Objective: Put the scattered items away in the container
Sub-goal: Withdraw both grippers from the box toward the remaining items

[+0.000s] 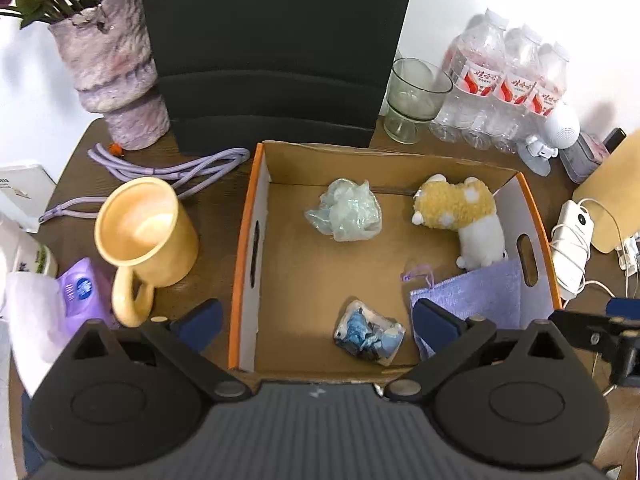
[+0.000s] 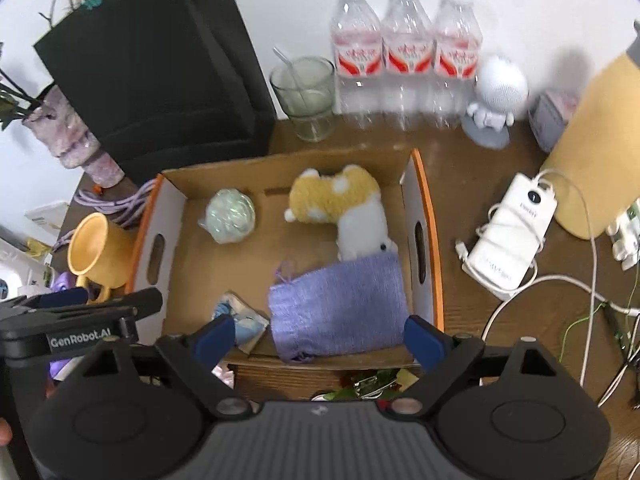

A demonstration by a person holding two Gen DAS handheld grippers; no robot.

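Both the left hand-held gripper (image 1: 316, 320) and the right hand-held gripper (image 2: 320, 338) are held apart, empty, above the near edge of the brown cardboard box (image 1: 256, 184). Inside it, a purple knitted pouch (image 2: 340, 308) is seen at the near right, touching a yellow-and-white plush toy (image 2: 344, 204).

"GenRobot.AI" on the left tongs' (image 2: 64, 308) side.

Matt cardboard box (image 1: 400, 168), fuzzy plush toy (image 1: 460, 208), seemingly woven cloth pouch (image 2: 340, 304).
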